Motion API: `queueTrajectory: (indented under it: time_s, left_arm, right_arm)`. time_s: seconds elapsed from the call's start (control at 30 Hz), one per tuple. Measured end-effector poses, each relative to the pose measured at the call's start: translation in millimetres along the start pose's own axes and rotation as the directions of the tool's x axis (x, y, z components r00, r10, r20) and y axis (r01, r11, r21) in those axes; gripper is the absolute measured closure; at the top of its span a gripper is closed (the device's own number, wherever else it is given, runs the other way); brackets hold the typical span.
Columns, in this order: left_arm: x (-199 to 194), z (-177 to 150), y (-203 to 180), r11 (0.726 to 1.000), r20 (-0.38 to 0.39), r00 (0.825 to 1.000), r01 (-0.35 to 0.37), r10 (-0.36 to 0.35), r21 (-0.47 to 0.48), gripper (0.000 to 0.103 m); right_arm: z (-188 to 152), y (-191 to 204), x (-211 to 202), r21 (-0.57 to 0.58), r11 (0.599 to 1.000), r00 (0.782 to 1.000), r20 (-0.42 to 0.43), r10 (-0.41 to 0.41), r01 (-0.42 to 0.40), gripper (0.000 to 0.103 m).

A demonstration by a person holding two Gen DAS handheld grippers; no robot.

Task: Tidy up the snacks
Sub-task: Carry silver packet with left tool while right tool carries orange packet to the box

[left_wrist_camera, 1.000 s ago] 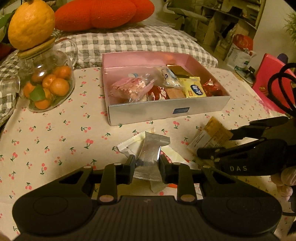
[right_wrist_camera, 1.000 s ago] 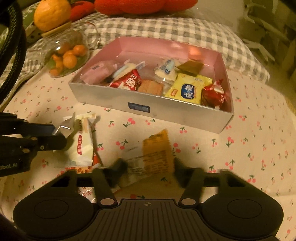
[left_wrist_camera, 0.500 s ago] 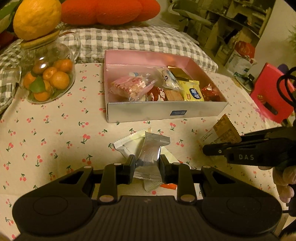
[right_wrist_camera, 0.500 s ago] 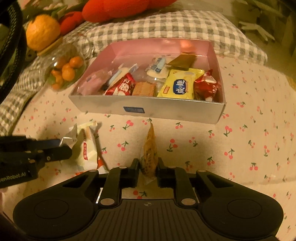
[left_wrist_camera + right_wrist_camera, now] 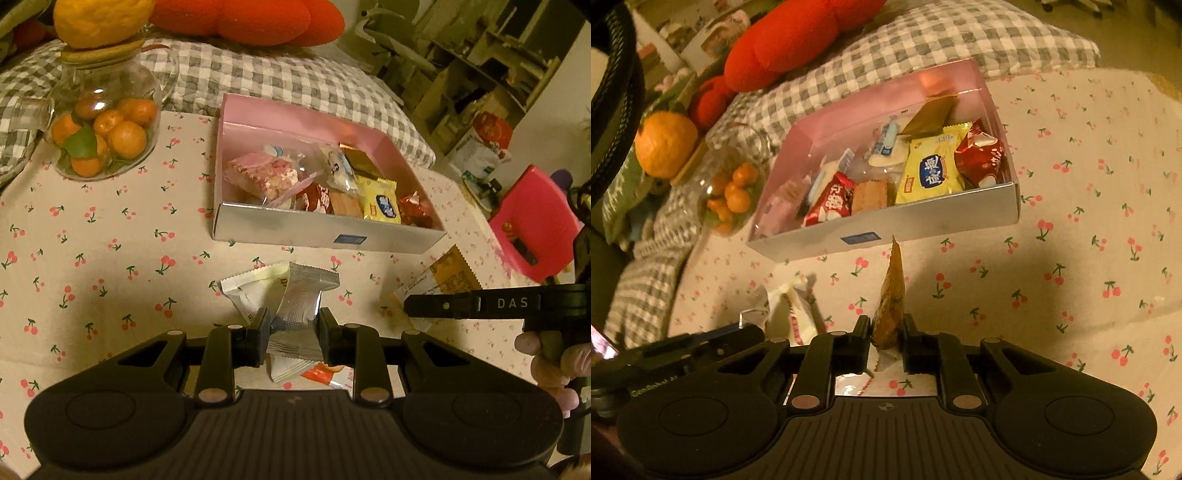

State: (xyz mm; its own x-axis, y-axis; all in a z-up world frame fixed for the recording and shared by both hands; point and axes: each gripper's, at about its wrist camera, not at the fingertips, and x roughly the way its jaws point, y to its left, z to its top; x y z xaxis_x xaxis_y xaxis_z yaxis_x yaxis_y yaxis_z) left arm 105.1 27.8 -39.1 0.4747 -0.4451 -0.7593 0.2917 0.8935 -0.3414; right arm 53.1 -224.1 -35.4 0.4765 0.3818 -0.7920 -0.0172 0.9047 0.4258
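- The left gripper (image 5: 294, 328) is clamped on a silver foil snack packet (image 5: 301, 304), which stands upright between its two pads, just above the cherry-print tablecloth (image 5: 92, 258).
- A white snack packet (image 5: 251, 286) lies on the cloth directly behind the silver one, touching it; a red-and-white wrapper (image 5: 321, 372) lies beneath the gripper.
- The right gripper (image 5: 885, 334) is pinched tight on an orange-brown snack packet (image 5: 891, 295), held edge-on so that its serrated tip points up toward the box.
- The same orange-brown packet shows in the left wrist view at the right, above the right gripper's dark finger marked "DAS" (image 5: 480, 304); a person's fingers (image 5: 550, 365) curl around the handle there.
- The snack box (image 5: 325, 236), pink inside with a silver front wall, sits on the cloth beyond both grippers and holds several packets, among them a yellow packet (image 5: 929, 173) and a red one (image 5: 980, 155).
- A glass jar of small oranges (image 5: 103, 136) stands to the left of the box, with a large orange fruit (image 5: 98, 20) on its lid.
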Motion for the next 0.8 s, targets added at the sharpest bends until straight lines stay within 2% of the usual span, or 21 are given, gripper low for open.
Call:
queueTrajectory:
  time_s: [0.37, 0.8]
  left_arm:
    - [-14.0, 5.9, -5.3, 1.000, 0.054, 0.998, 0.026, -0.025, -0.012, 0.078]
    - [-20.1, 21.9, -19.3, 0.998, 0.136, 0.990, 0.045, -0.040, -0.040, 0.078]
  right_arm:
    - [4.6, 2.7, -21.3, 0.026, 0.997, 0.997, 0.039, 0.065, -0.066, 0.088]
    - [29.7, -2.0, -36.9, 0.078, 0.987, 0.976, 0.179, 0.124, -0.140, 0.088]
